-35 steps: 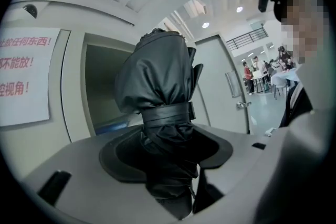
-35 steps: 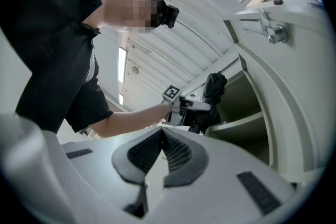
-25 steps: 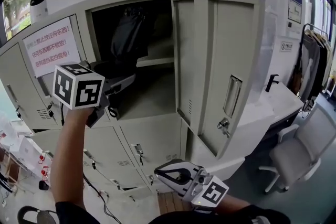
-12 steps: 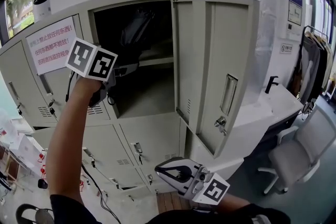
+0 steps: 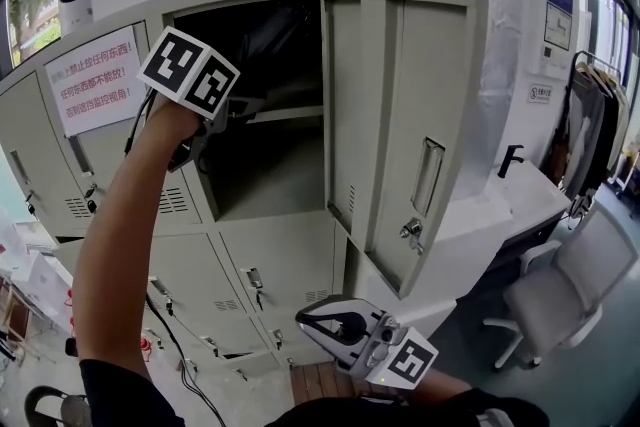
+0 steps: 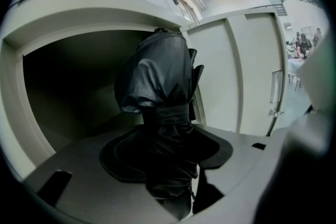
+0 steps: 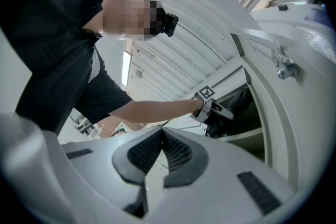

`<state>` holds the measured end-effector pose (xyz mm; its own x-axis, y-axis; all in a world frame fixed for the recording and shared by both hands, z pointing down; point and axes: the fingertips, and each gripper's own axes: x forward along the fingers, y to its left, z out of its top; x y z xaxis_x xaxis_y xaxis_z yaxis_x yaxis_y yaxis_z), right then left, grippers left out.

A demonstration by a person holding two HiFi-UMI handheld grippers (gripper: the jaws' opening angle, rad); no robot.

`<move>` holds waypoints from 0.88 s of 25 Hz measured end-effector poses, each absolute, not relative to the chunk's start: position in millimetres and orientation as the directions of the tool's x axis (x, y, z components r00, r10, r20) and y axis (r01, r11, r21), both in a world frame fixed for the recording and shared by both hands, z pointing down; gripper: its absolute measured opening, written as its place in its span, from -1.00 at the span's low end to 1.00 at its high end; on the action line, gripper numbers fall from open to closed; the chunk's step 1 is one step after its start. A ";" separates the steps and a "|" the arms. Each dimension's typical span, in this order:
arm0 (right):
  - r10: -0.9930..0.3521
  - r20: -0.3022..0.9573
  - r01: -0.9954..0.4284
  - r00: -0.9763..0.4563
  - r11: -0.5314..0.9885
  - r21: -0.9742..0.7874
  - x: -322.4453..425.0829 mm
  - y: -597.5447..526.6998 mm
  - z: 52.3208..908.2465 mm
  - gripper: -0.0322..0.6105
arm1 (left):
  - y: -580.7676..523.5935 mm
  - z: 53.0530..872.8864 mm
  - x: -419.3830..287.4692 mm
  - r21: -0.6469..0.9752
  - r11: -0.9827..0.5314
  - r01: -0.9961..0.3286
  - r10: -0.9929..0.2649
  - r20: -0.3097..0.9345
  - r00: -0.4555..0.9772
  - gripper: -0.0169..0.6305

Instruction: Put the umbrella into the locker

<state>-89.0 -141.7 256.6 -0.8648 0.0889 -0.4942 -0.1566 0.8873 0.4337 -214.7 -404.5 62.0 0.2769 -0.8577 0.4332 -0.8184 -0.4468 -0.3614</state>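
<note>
A folded black umbrella (image 6: pixel 157 92) stands between the jaws of my left gripper (image 6: pixel 168 165), which is shut on it. In the head view the left gripper (image 5: pixel 235 105) is raised at the open locker compartment (image 5: pixel 270 175), with the umbrella (image 5: pixel 265 45) reaching into its upper part above the inner shelf (image 5: pixel 290 115). The locker door (image 5: pixel 410 135) stands swung open to the right. My right gripper (image 5: pixel 312 315) hangs low near the bottom of the view, pointing up. In its own view the right gripper (image 7: pixel 160 134) is shut with nothing between its pads.
A paper notice (image 5: pixel 95 80) hangs on the closed locker door to the left. More closed lockers (image 5: pixel 280 265) lie below. At the right are a white desk (image 5: pixel 520 205), an office chair (image 5: pixel 560 295) and hanging coats (image 5: pixel 595 125). A white device (image 5: pixel 72 5) sits on top.
My left gripper has risen and moved right with the umbrella, from the compartment's lower front towards its upper part. The right gripper has stayed put.
</note>
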 end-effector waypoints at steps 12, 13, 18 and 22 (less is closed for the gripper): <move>0.087 -0.497 -0.156 -0.864 0.891 0.427 -86.5 -138.8 256.5 -0.86 | -420.0 64.3 -226.6 -0.428 -0.395 -0.813 -0.869 0.460 0.180 -0.16; 0.085 -0.498 -0.158 -0.863 0.891 0.425 -86.5 -139.5 256.5 -0.86 | -422.6 62.2 -227.8 -0.431 -0.389 -0.814 -0.872 0.457 0.174 -0.17; 0.080 -0.510 -0.171 -0.857 0.889 0.426 -84.0 -141.9 254.7 -0.86 | -435.7 56.9 -221.0 -0.421 -0.398 -0.815 -0.866 0.466 0.182 -0.16; 0.076 -0.515 -0.178 -0.854 0.887 0.427 -82.9 -141.9 252.6 -0.86 | -449.7 53.4 -222.8 -0.412 -0.391 -0.823 -0.858 0.488 0.163 -0.16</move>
